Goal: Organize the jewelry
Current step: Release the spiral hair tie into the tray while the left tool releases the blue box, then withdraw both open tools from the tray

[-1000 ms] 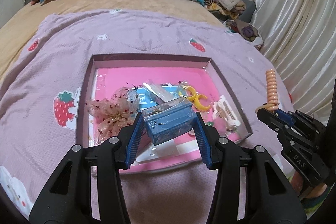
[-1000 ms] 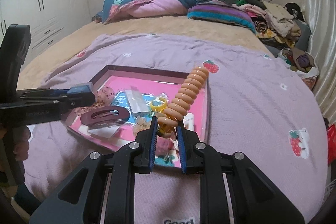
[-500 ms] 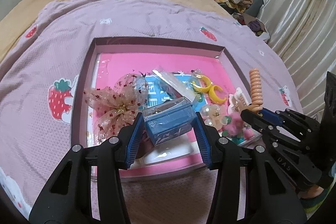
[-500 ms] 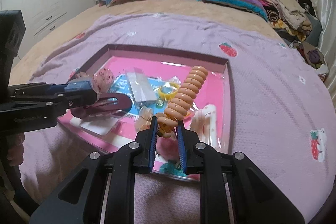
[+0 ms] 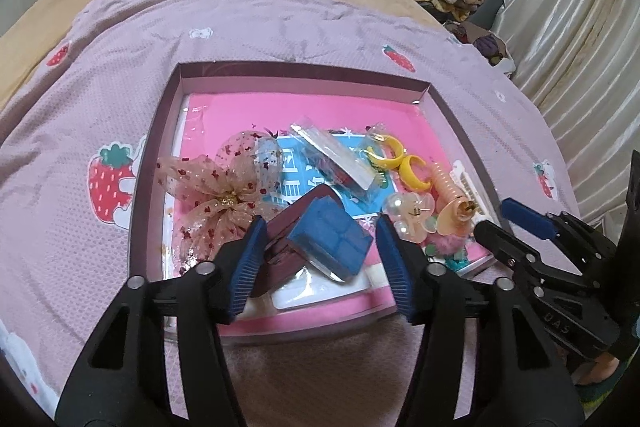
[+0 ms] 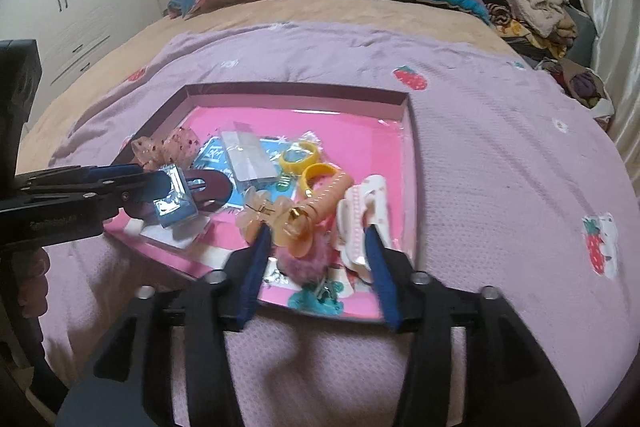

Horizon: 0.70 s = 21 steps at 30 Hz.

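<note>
A shallow box with a pink floor (image 5: 304, 107) (image 6: 352, 131) lies on the bed and holds the jewelry. My left gripper (image 5: 318, 233) is open; the small blue clear box (image 5: 330, 239) (image 6: 174, 201) lies tilted between its fingers on a dark red hair clip (image 5: 280, 239). My right gripper (image 6: 316, 239) (image 5: 504, 217) is open over the box's near right corner. The orange spiral hair tie (image 6: 320, 199) (image 5: 450, 189) lies in the box just beyond its fingertips, beside a white claw clip (image 6: 364, 211).
In the box lie a sequined bow (image 5: 216, 195), yellow hoop earrings (image 5: 404, 163), a clear packet (image 5: 336, 163), a peach flower clip (image 5: 412, 215) and a pink pompom (image 6: 304, 263). A strawberry-print lilac blanket (image 5: 280, 27) covers the bed. Pillows and clothes are piled behind.
My right gripper has opened and the orange spiral hair tie now lies in the box. My left gripper has opened and the blue box has dropped onto the dark red clip.
</note>
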Available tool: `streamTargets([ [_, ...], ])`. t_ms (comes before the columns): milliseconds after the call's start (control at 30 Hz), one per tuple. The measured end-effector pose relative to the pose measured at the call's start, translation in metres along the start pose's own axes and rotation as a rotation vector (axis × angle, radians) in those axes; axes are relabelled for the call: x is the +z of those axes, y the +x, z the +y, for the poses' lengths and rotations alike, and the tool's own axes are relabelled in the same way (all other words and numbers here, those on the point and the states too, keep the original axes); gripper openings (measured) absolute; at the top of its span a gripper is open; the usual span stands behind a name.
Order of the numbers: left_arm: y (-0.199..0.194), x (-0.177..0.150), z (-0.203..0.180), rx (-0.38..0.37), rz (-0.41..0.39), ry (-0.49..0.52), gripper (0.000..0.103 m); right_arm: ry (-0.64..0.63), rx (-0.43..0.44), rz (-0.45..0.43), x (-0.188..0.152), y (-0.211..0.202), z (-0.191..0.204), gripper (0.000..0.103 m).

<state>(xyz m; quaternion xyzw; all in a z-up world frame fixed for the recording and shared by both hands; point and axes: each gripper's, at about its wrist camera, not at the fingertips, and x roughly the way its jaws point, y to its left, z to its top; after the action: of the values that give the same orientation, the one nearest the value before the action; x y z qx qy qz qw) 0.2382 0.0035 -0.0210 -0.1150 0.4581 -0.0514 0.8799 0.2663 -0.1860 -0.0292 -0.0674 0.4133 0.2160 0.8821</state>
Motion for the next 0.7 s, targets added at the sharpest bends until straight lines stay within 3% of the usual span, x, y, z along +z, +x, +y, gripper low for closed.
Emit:
streamTargets([
  [100,-0.011,-0.001,-0.003,0.0,-0.02,0.003,0.054,0.013,-0.008,-0.027,-0.002,-0.015,-0.004,0.058],
  [200,-0.026,-0.002,-0.004,0.0,-0.045,0.002,0.058,0.018,-0.028,-0.06,-0.005,-0.033,-0.006,0.071],
  [333,-0.05,-0.006,-0.007,0.001,-0.084,0.002,0.07,0.022,-0.049,-0.109,-0.01,-0.06,-0.006,0.078],
  [400,-0.062,-0.009,-0.008,0.001,-0.101,0.002,0.077,0.021,-0.061,-0.132,-0.013,-0.074,-0.005,0.089],
  [567,-0.096,-0.022,-0.015,0.013,-0.155,0.024,0.093,0.02,-0.08,-0.186,-0.022,-0.103,-0.001,0.092],
  [700,-0.114,-0.033,-0.018,0.03,-0.189,0.038,0.093,0.017,-0.099,-0.217,-0.03,-0.121,0.004,0.097],
])
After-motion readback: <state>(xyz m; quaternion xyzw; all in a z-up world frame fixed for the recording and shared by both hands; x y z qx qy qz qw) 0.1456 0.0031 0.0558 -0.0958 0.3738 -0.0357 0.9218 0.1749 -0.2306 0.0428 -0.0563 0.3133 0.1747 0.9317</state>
